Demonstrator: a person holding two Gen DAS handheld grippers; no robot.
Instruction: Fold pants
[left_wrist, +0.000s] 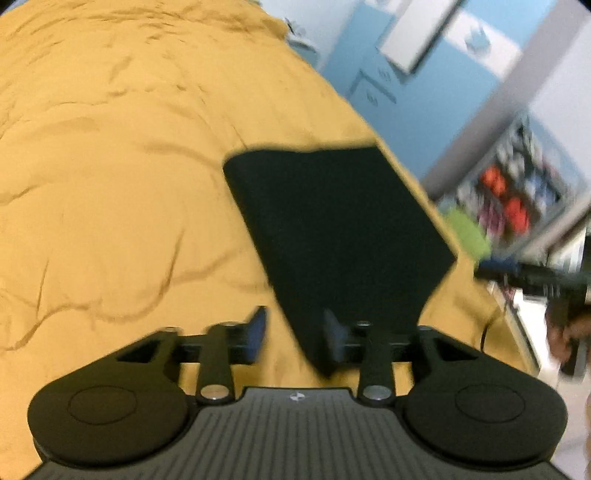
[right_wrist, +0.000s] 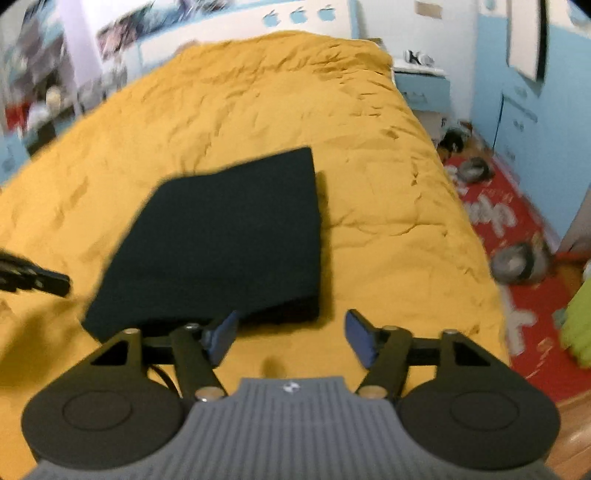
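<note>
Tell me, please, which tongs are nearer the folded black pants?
Left, narrowly. The left tongs overlap the pants' near corner; the right tongs hang open just short of their edge.

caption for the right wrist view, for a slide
Folded black pants lie on the yellow bedspread; open right gripper hovers just short of them.

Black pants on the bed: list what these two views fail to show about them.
- Left wrist view: the pants' near corner is hidden behind the left gripper.
- Right wrist view: the near left edge sits behind the right gripper's linkage.
- Both views: motion blur hides seams, waistband and fold layers.
</note>
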